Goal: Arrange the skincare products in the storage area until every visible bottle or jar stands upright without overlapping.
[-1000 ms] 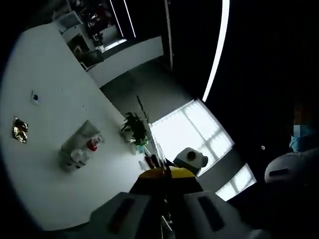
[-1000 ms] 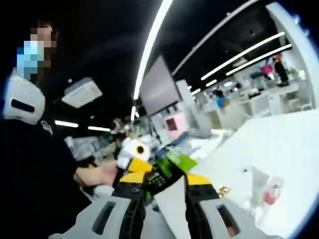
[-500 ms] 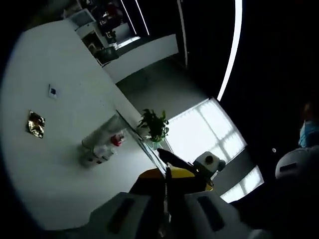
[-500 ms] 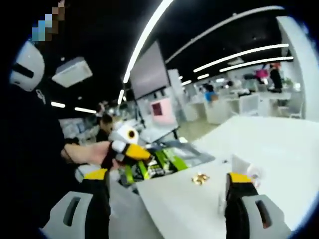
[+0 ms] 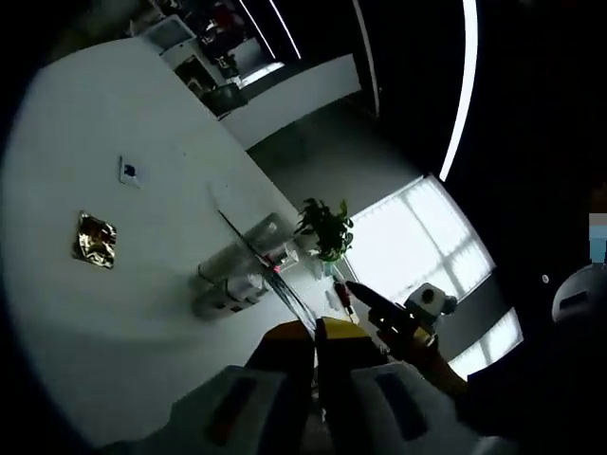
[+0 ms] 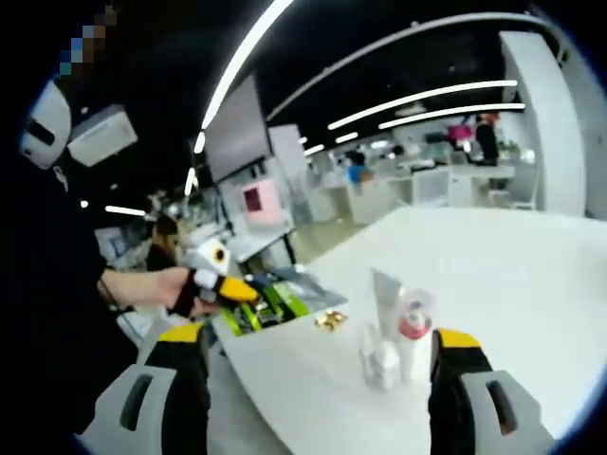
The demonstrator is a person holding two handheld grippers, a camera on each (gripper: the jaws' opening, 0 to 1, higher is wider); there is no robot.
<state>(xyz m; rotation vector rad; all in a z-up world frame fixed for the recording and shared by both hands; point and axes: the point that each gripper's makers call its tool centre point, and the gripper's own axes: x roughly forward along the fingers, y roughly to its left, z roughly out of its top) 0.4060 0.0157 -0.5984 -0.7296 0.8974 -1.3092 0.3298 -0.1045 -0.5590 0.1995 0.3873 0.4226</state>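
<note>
Though not yet touching anything, looks like the approach step: closing in on the cluster of small skincare bottles [image 6: 387,334] standing on the white counter [image 6: 531,284].

In the right gripper view, right gripper [image 6: 318,339] fingers spread wide and holding nothing, with the cluster framed between them and some way ahead. Seems upright, as far as can be told: a flat white tube [image 6: 384,289], a bottle with a red cap [image 6: 410,327] nearer the right finger, and a couple of small clear bottles [image 6: 372,355] just in front. Packed close, maybe touching. Toward the left finger, a crumpled gold foil scrap [image 6: 330,320] lying loose.

In the left gripper view, left gripper [image 5: 316,332] fingers pressed together with nothing visible between them, the cluster ahead and off to their left, well apart.

Container-wise, hard to say. Something clear and boxy around the bottles, maybe a tray or organiser, but too small and blurry to call.

Next move, at a guess: bring the wide fingers down around one bottle at the edge of the cluster and shift it clear of its neighbours. Needs a careful line in, since knocking the tall tube looks easy.
</note>
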